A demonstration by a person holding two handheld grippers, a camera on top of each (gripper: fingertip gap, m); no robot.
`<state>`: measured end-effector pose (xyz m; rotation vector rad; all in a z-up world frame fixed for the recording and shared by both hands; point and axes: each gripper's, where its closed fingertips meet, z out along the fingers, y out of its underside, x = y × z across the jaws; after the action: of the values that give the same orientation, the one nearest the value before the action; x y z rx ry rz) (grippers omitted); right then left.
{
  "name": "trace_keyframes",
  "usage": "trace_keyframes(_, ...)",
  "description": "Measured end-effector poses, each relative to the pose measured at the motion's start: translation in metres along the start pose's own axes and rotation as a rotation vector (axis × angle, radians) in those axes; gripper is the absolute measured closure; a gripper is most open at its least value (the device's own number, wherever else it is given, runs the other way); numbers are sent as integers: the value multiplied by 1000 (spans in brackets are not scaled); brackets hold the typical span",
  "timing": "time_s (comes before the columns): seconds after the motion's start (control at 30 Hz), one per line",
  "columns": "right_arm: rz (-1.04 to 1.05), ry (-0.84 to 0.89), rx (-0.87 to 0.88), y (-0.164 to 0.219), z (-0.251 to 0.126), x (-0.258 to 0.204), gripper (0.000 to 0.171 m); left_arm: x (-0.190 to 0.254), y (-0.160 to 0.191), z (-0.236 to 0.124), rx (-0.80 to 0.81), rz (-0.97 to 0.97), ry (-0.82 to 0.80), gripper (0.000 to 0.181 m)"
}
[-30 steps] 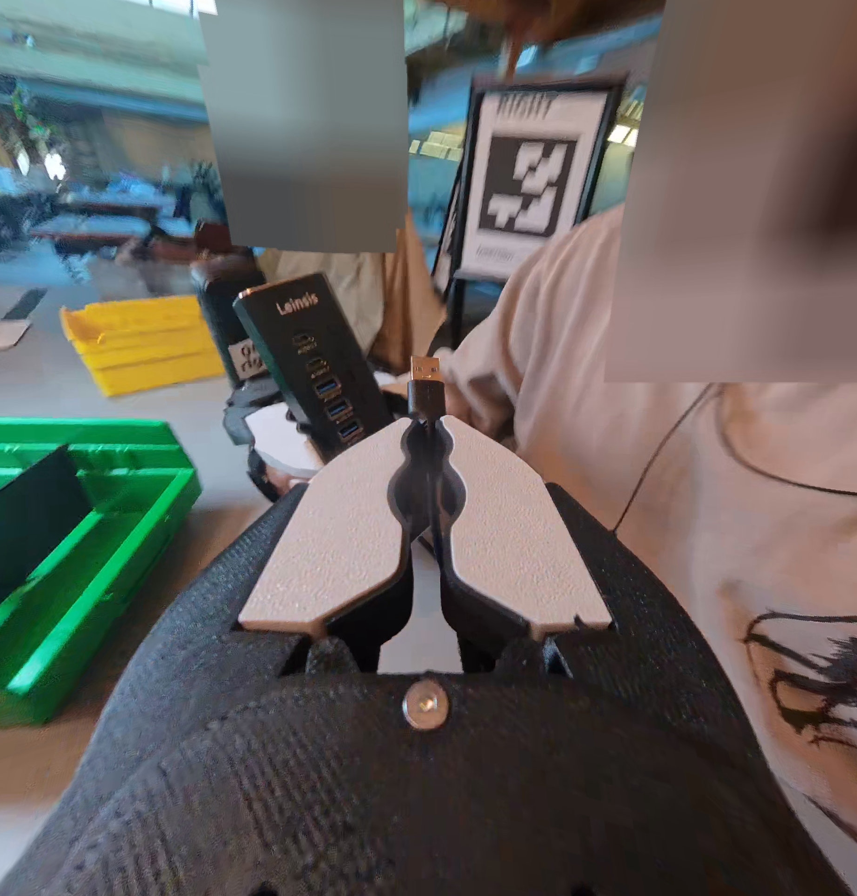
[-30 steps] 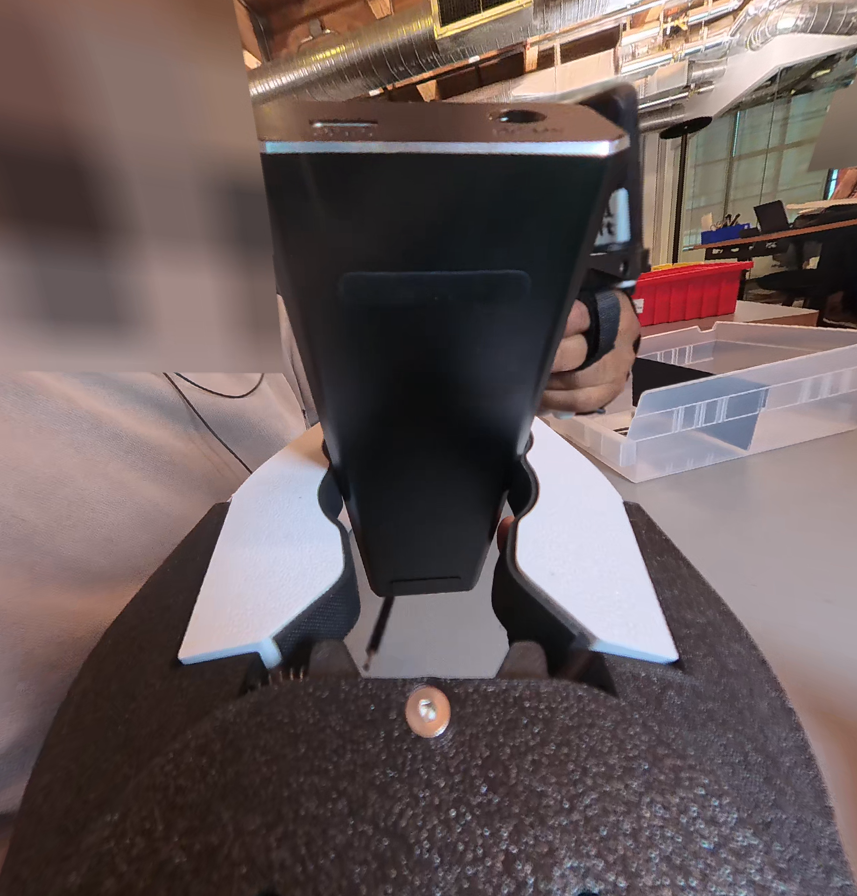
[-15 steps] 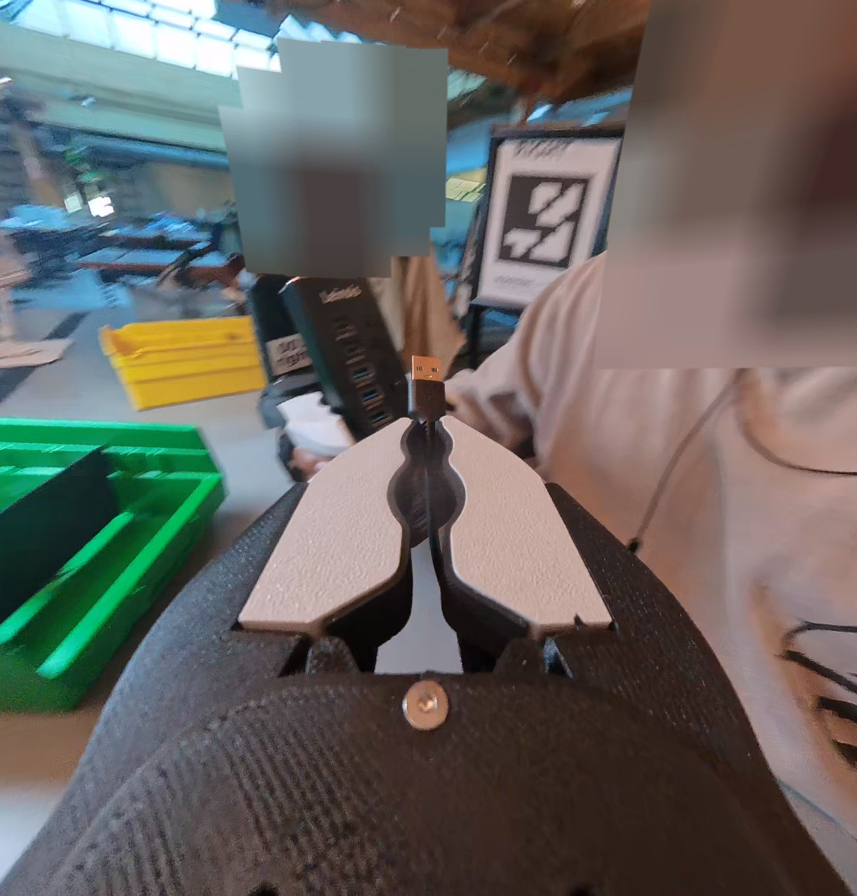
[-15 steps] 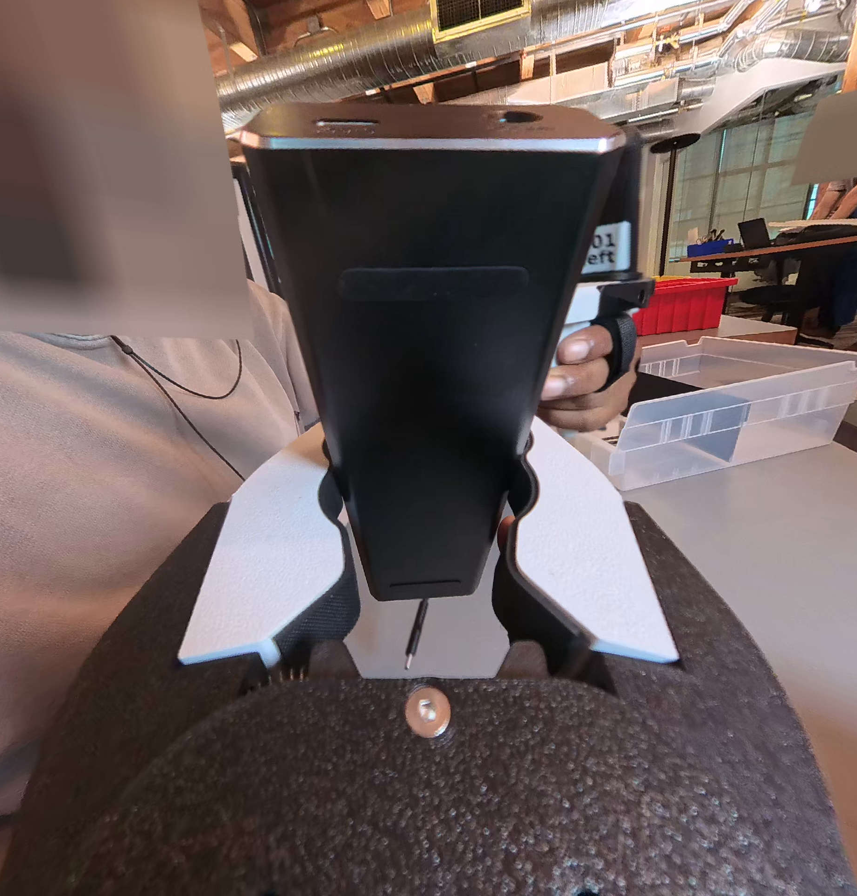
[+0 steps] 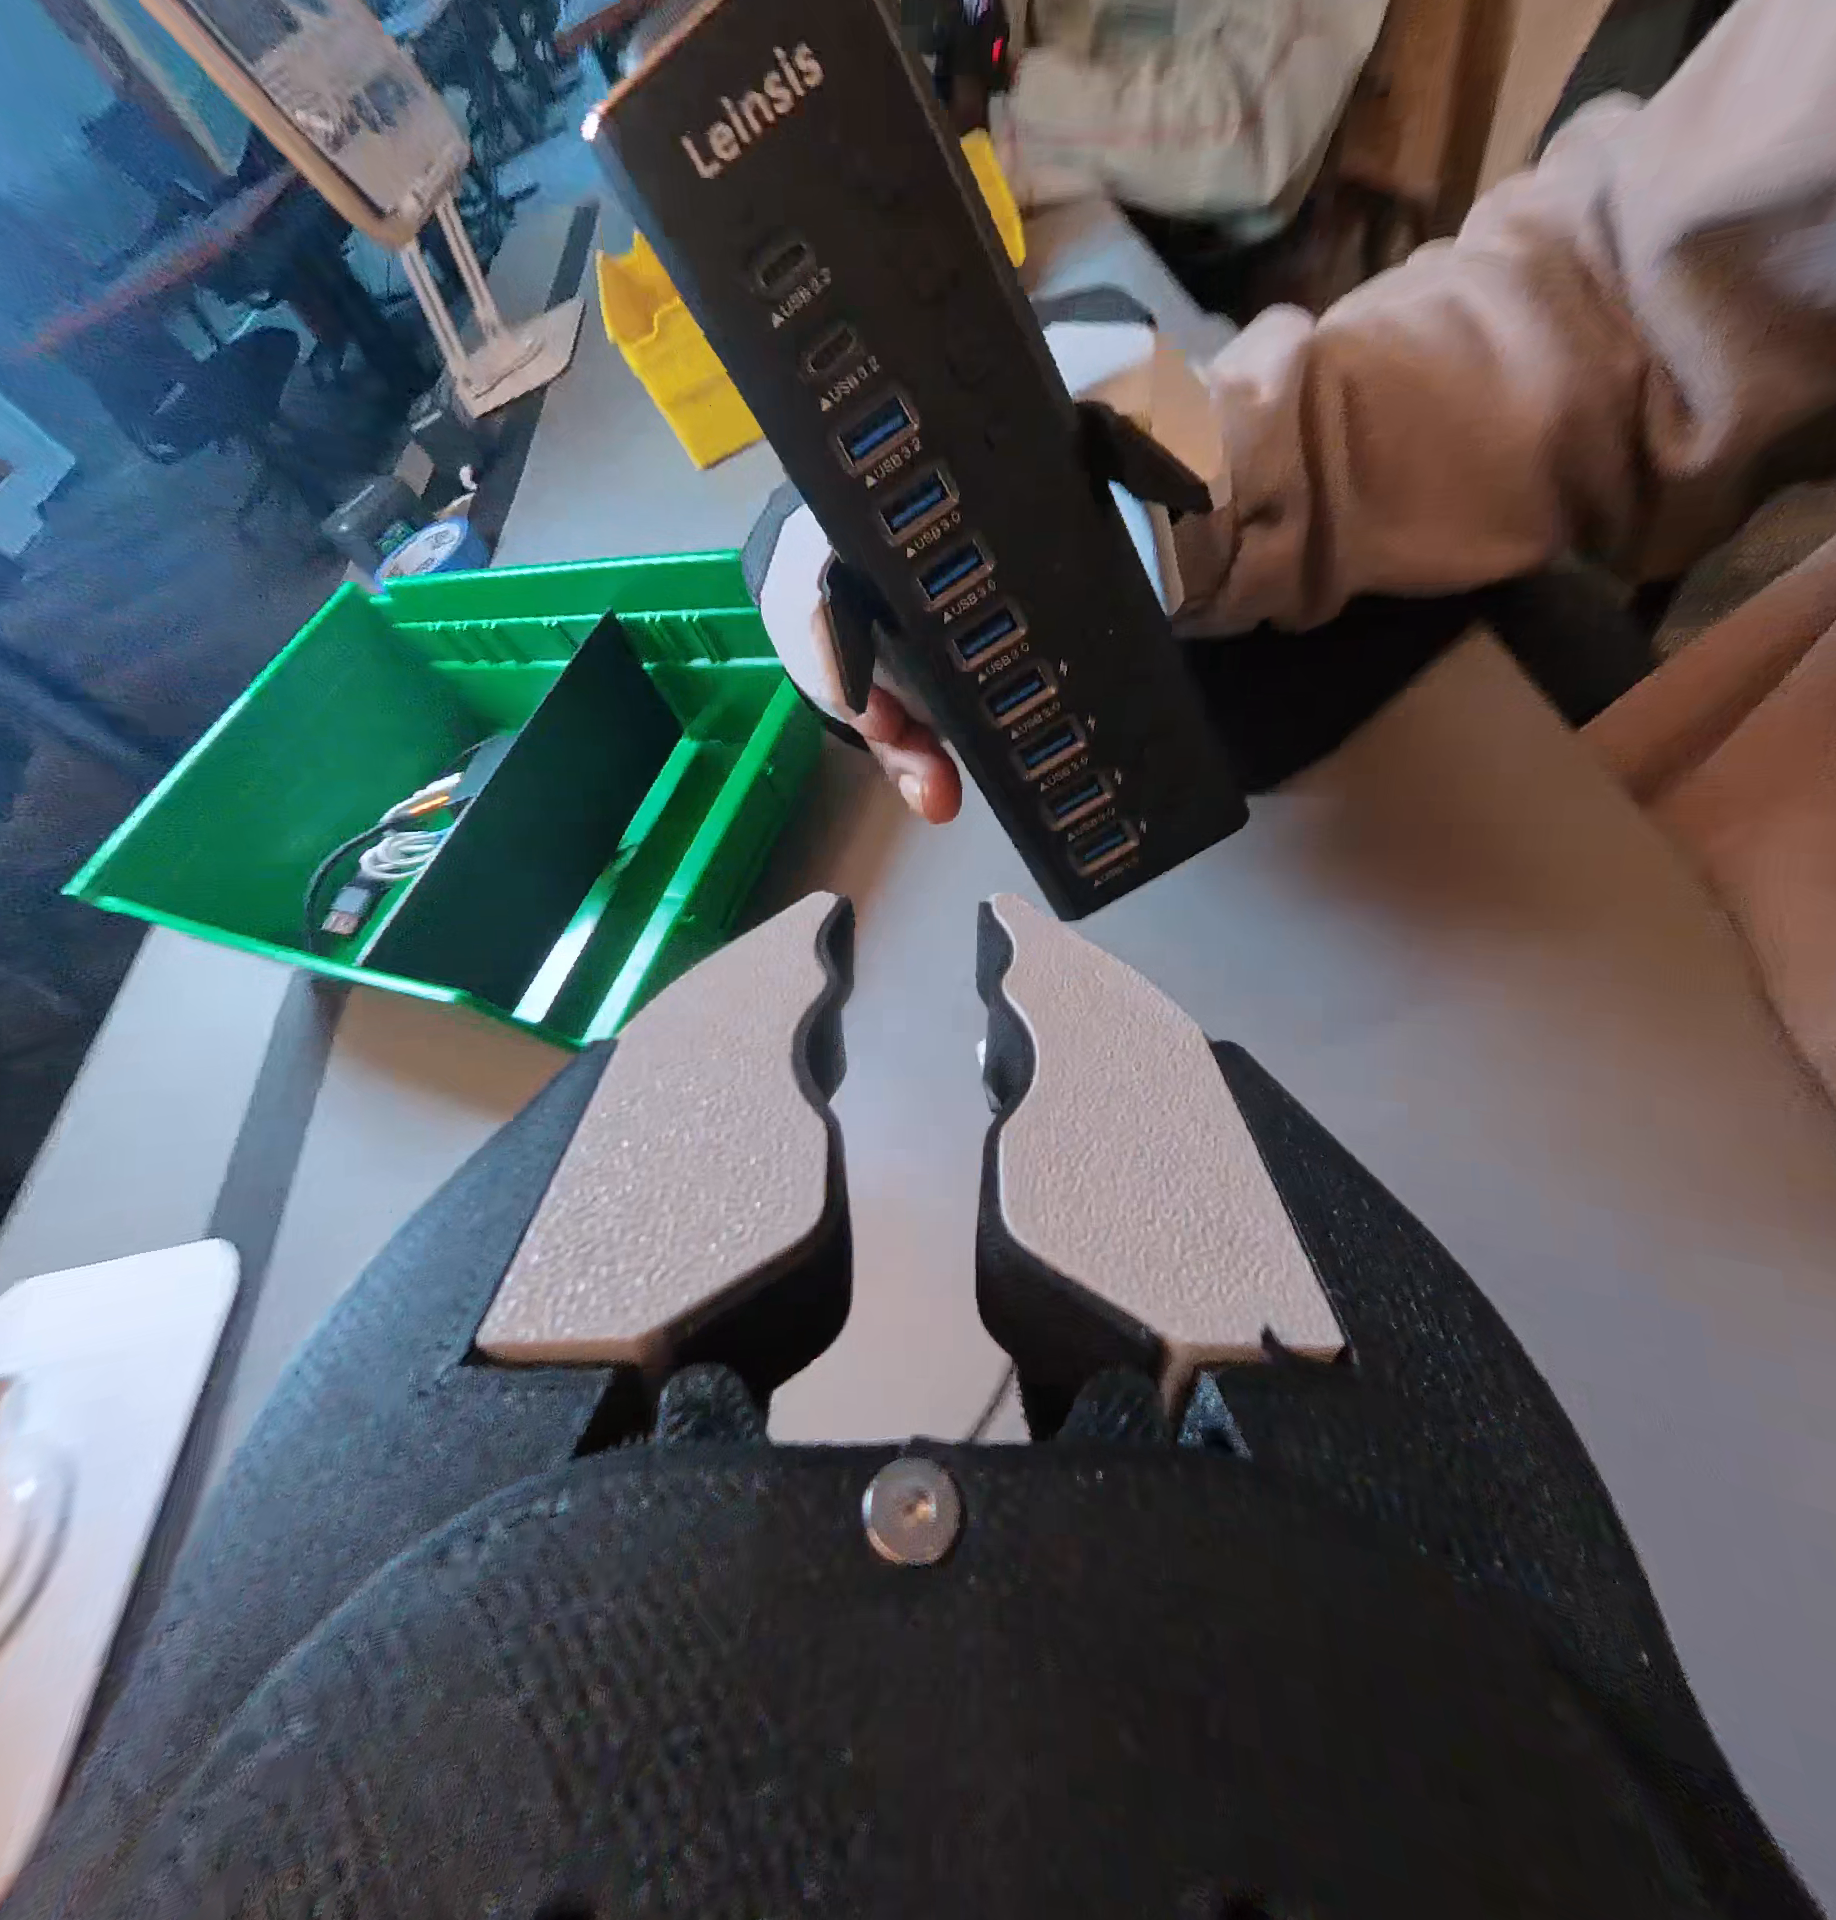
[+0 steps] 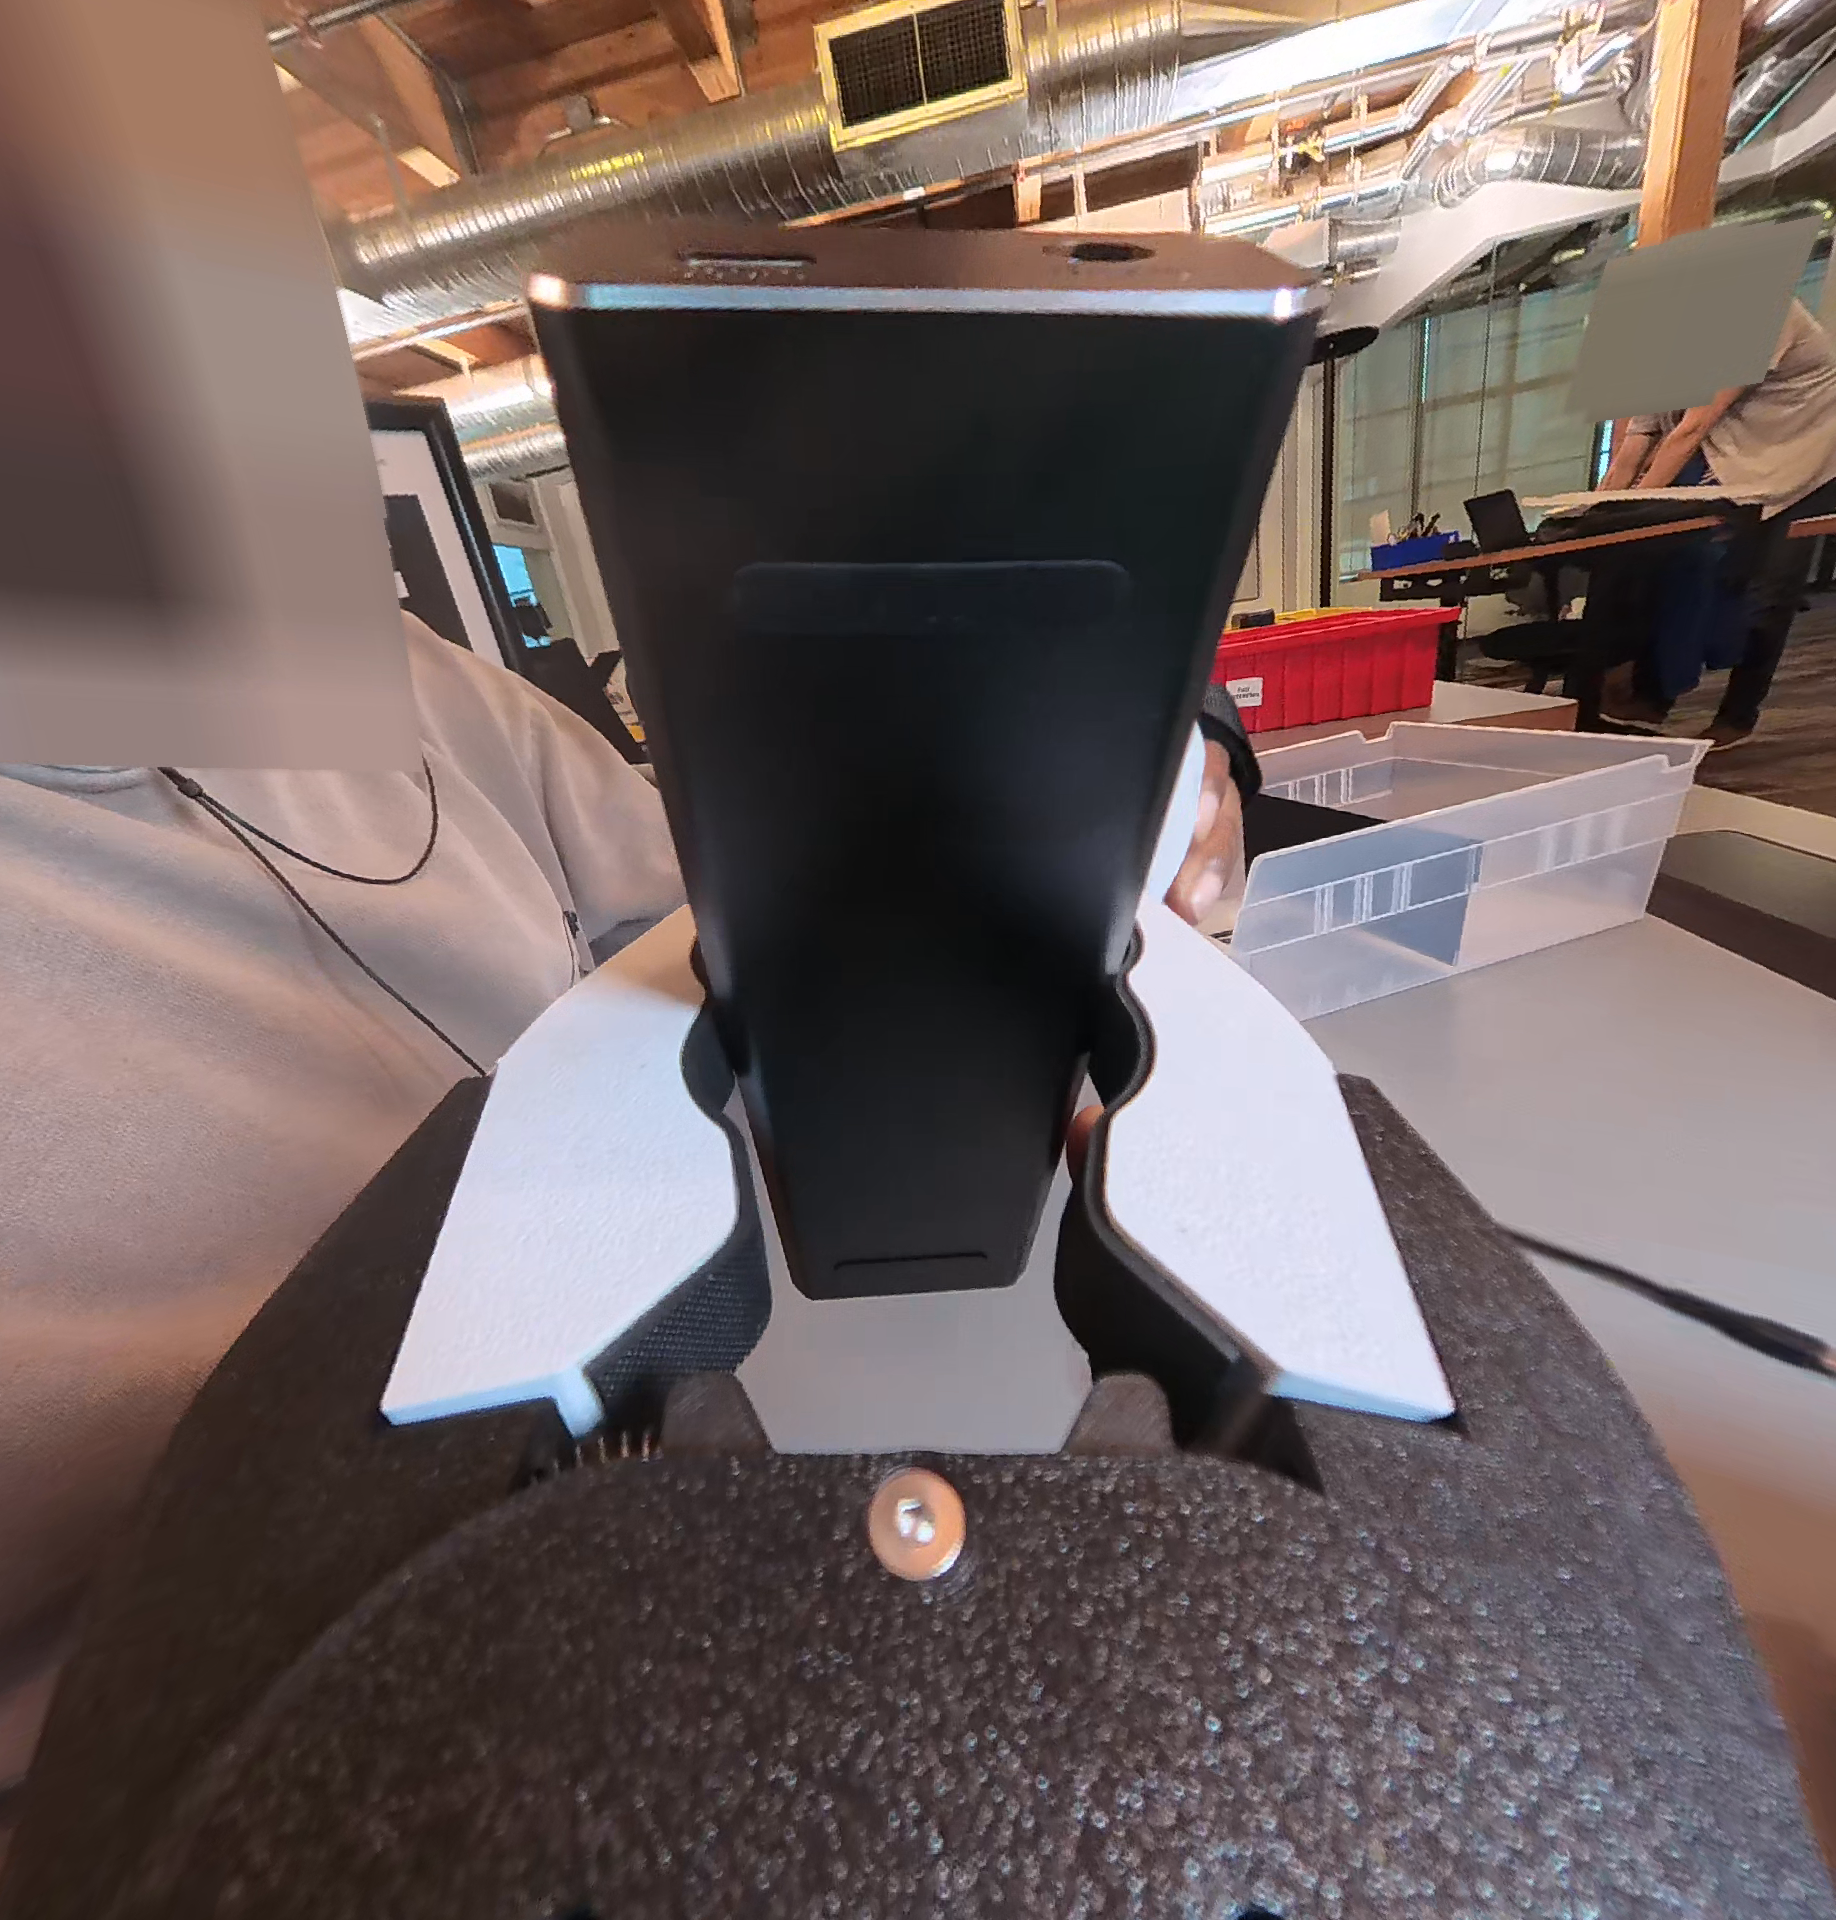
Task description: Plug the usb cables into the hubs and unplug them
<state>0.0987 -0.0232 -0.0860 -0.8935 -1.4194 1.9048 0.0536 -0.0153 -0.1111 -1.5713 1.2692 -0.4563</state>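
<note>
A long black USB hub [image 5: 955, 499] with a column of blue ports faces me in the left wrist view, held tilted above the grey table. My right gripper [image 6: 919, 966] is shut on the hub [image 6: 924, 727], whose plain back fills the right wrist view. My left gripper [image 5: 914, 914] is open and empty, its fingertips just below the hub's lower end. A black USB cable [image 6: 1683, 1320] lies loose on the table at the right of the right wrist view, its plug end pointing right.
A green divided bin [image 5: 457, 790] holding coiled cables stands left of the hub. A yellow bin [image 5: 675, 353] sits behind it. A clear plastic bin [image 6: 1465, 842] and a red bin [image 6: 1329, 665] are on the right. A white pad [image 5: 72, 1455] lies at the near left edge.
My left gripper let go of the USB plug, opened, and tilted down toward the table. The hub is now much closer to it. The cable now lies on the table.
</note>
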Motion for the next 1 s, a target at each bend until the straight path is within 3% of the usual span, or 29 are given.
trace_keyframes(0.03, -4, 3, 3, -1, -1, 0, 103, 0, 1, -1, 22, -45, 29, 160)
trace_keyframes(0.13, -9, 13, 19, -6, -4, 1, 103, 7, 19, -1, -20, -131, 121, 160)
trace_keyframes(0.23, -12, 43, 26, -7, -9, 7, 103, 24, 55, 12, -177, -111, 199, 159)
trace_keyframes(0.4, -23, 90, 41, -13, -17, 15, 103, 29, 104, 54, -370, -209, 182, 160)
trace_keyframes(0.57, -41, 130, 43, -16, -23, 21, 103, 37, 126, 80, -488, -271, 162, 156)
trace_keyframes(0.8, -43, 137, 8, -9, -23, 24, 103, 26, 125, 78, -522, -179, 62, 173)
trace_keyframes(1.0, -38, 137, -123, 16, -13, 26, 103, -9, 50, 21, -330, -190, -54, 175)
